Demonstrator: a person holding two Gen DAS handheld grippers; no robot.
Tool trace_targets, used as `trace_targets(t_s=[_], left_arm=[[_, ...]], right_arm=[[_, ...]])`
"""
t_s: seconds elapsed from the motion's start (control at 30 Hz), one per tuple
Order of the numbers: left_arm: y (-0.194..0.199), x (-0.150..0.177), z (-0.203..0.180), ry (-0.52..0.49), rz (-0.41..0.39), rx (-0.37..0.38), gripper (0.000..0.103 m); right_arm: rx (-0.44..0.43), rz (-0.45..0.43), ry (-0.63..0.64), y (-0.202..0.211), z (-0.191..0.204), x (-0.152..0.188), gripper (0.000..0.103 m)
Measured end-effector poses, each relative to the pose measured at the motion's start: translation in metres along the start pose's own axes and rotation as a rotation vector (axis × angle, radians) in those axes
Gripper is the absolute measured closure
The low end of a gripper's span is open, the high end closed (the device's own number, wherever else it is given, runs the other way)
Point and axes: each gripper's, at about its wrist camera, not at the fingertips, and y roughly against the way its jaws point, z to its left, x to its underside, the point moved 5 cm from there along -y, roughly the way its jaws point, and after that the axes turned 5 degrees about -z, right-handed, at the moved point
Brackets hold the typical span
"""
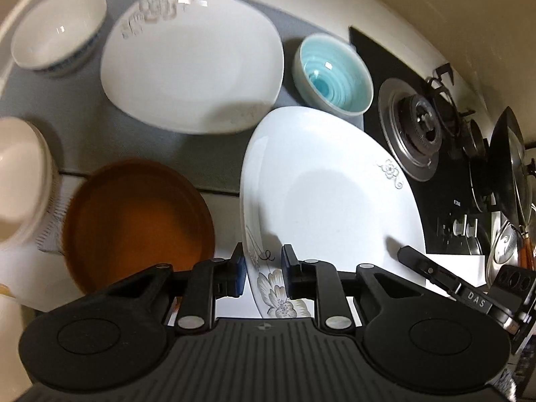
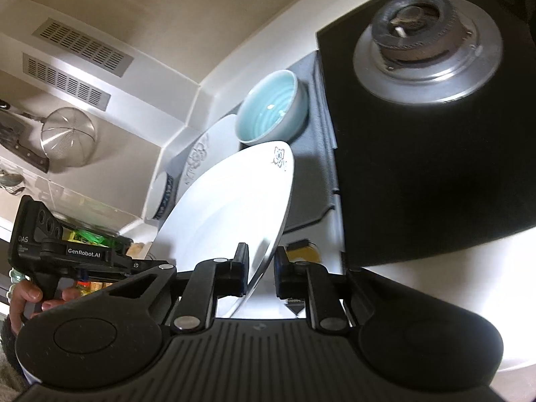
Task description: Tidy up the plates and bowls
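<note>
Currently both the left gripper and the right gripper are clamped on opposite rims of one white flower-printed ceramic plate, held tilted above the counter's front edge beside the black gas hob. On the grey drying mat lie a second white flowered plate, a turquoise ribbed bowl and a white blue-banded bowl; a brown round dish sits off it at the front. Judged early: nothing stacked yet.

Dim warm indoor light; strong fisheye bending at edges; motion blur left; glare on counter.
</note>
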Motion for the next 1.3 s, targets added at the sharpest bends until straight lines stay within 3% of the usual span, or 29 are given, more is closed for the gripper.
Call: trace_targets(t_s=[0.4, 0.67, 0.9, 1.3], left_arm=[[0.04, -0.035, 0.047, 0.061, -0.108, -0.017, 0.08], [0.039, -0.061, 0.087, 0.141, -0.131, -0.029, 0.08], [0.024, -0.08, 0.113, 0.164, -0.116, -0.042, 0.08], [0.007, -0.088, 0.121, 0.116, -0.083, -0.032, 0.079]], right_arm=[[-0.037, 0.02, 0.067, -0.056, 0.055, -0.034, 0.087], [-0.004, 0.048, 0.097, -0.107, 0.078, -0.049, 0.087], [0.062, 0.102, 0.159, -0.145, 0.087, -0.054, 0.087], [0.12, 0.087, 0.108, -0.178, 0.074, -0.058, 0.087]])
